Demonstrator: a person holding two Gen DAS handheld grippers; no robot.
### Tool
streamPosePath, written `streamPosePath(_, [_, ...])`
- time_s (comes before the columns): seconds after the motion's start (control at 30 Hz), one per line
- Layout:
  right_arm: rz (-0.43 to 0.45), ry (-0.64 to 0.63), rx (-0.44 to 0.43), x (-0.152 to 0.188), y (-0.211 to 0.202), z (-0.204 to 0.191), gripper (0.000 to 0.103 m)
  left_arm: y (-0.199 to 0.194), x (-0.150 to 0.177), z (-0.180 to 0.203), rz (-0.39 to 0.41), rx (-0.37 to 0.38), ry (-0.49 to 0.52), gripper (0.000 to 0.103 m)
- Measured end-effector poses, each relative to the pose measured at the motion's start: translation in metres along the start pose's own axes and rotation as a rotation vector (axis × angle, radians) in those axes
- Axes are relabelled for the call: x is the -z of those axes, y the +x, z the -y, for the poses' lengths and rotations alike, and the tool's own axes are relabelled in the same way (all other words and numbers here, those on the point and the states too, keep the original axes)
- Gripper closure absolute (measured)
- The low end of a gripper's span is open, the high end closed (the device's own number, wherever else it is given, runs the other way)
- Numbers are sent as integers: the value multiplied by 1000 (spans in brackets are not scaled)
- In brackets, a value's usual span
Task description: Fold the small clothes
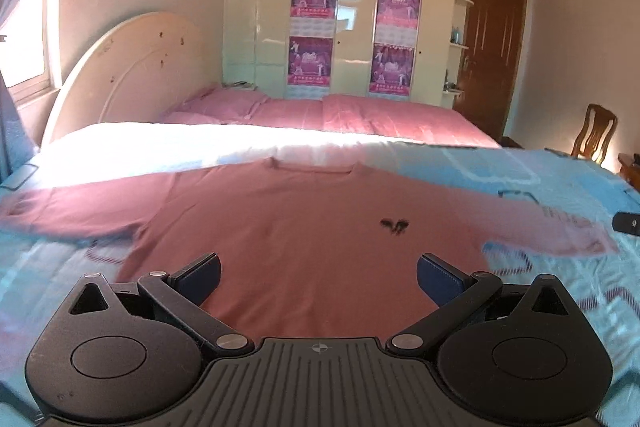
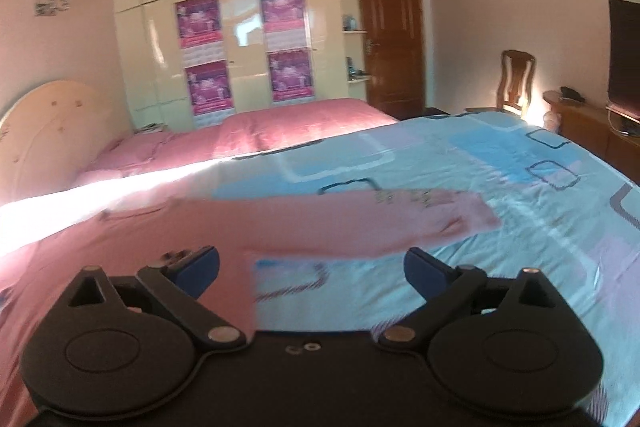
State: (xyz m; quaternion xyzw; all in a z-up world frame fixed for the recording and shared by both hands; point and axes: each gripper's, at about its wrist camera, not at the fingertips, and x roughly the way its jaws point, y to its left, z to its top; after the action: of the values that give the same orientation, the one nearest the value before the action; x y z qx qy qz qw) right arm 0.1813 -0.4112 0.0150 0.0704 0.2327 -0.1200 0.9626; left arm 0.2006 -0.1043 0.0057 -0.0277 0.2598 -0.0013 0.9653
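1. Shirt [image 1: 304, 227], pink and long-sleeved, lies flat and face up on the blue patterned bedspread [image 1: 540, 179], collar at the far side, both sleeves stretched out left and right, presumably so folding can start.
2. Left gripper [image 1: 318, 277] hovers over the near hem, jaws wide, gripping nothing.
3. Right gripper [image 2: 312, 269] hangs near the right sleeve [image 2: 420, 215], jaws wide too, empty.
4. A small dark logo [image 1: 394, 226] marks the chest; too blurred to read. Posters [image 1: 312, 31] on the wardrobe are likewise illegible.
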Motion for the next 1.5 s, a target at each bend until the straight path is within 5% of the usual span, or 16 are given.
streamPosePath(0.23, [-31,83,91,-25,78,72,28,63,-19,48,-50,-18,22,0])
streamPosePath(0.47, [-100,187,183,-18,144,144,51,126,-5,87,-197,-30,79,0])
streamPosePath(0.73, [-157,301,220,1,197,200,57,142,-2,118,-179,-18,77,0])
streamPosePath(1.03, [-179,446,186,16,222,225,54,168,-20,130,-177,-3,73,0])
streamPosePath(1.17, [-176,420,178,10,229,223,96,170,-29,129,-159,-3,76,0])
streamPosePath(1.27, [-90,336,191,-5,217,220,96,173,-38,116,-154,-8,83,0])
streamPosePath(1.37, [-224,264,245,-2,245,223,96,181,-42,95,-193,-24,91,0])
streamPosePath(1.5, [-190,237,256,-13,245,209,96,181,-43,60,-218,-55,68,0])
